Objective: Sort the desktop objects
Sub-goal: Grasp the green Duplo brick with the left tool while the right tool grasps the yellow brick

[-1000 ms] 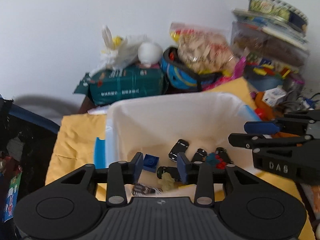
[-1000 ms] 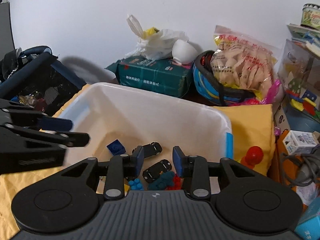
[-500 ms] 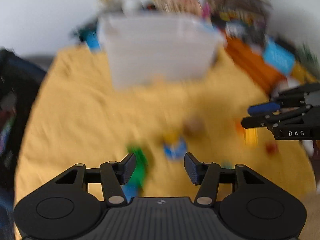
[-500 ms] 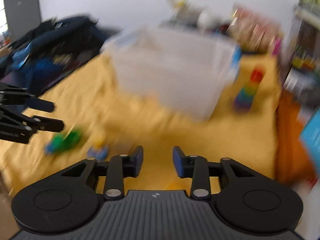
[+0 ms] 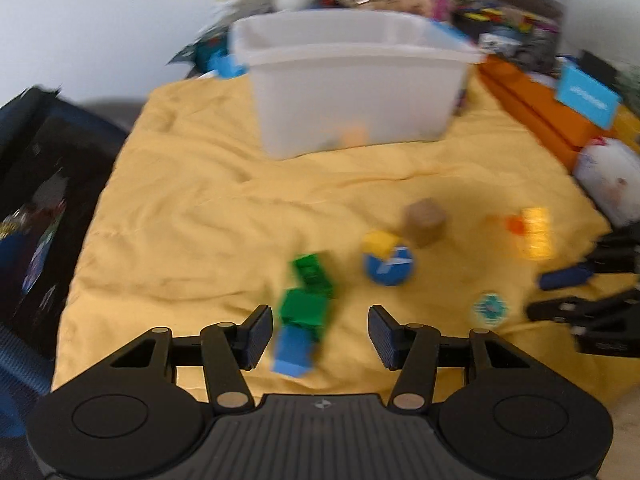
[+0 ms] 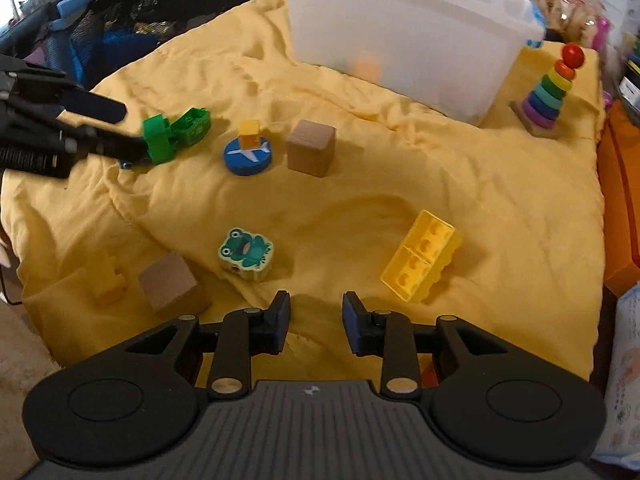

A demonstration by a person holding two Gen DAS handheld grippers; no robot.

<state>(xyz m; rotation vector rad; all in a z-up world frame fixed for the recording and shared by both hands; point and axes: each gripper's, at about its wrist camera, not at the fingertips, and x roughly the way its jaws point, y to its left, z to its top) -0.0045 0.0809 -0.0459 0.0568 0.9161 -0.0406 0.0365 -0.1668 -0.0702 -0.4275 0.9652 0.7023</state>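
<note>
Right wrist view gives you the clearest count: on the yellow cloth [image 6: 500,184] lie two wooden cubes, one [image 6: 311,148] beside the blue disc and one [image 6: 170,286] close to your near-left corner. One blue disc with a yellow block on it [image 6: 248,152], one frog piece [image 6: 245,254], one big yellow brick [image 6: 422,256] lying studs-side down, one small yellow block [image 6: 107,286], and one cluster of green bricks [image 6: 176,132]. One rainbow ring stacker [image 6: 550,88] stands upright next to the white bin [image 6: 400,36], just off its right corner.

Your right gripper [image 6: 316,322] hovers over bare cloth, fingers apart with a narrow gap, nothing between them; the frog piece sits just ahead and left.

Your left gripper [image 5: 320,336] is spread wide, and the green bricks [image 5: 310,292] with one blue brick [image 5: 294,350] lie between its fingers; the pads are not pressing on them. That view is blurred, but you can still make out one bin [image 5: 348,92] at the far end of the cloth, something orange showing through its wall.
</note>
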